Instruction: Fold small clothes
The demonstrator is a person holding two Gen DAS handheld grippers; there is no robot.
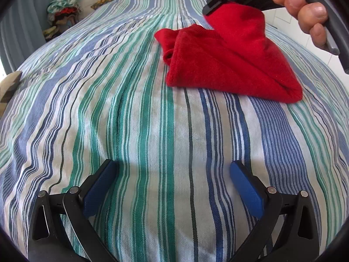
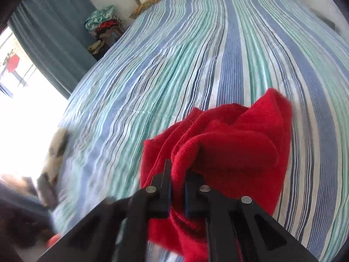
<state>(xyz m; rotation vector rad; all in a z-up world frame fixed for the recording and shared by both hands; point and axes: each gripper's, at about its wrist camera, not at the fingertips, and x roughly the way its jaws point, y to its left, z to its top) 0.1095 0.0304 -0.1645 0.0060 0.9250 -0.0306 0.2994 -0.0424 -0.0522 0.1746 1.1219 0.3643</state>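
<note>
red garment [image 1: 229, 65] lies on the bed [image 1: 152, 131], on the striped sheet, partly folded into a rough wedge. in the left wrist view its long axis runs from the bunched end at upper left down to the folded corner at lower right; one corner is lifted off the sheet toward the upper right.

right gripper [image 2: 177, 187]: jaws pressed together, pinching the lifted corner; red cloth fills the narrow gap between them and hangs below and ahead of the tips. a hand [image 1: 305, 11] grips its handle.

left gripper [image 1: 174, 185]: jaws spread wide, nothing between them but bare striped sheet. garment sits well ahead of these jaws, toward the right, not touching.

pile of clothes [image 1: 63, 11] beside the bed's far left; curtain [image 2: 54, 32] by the window.
</note>
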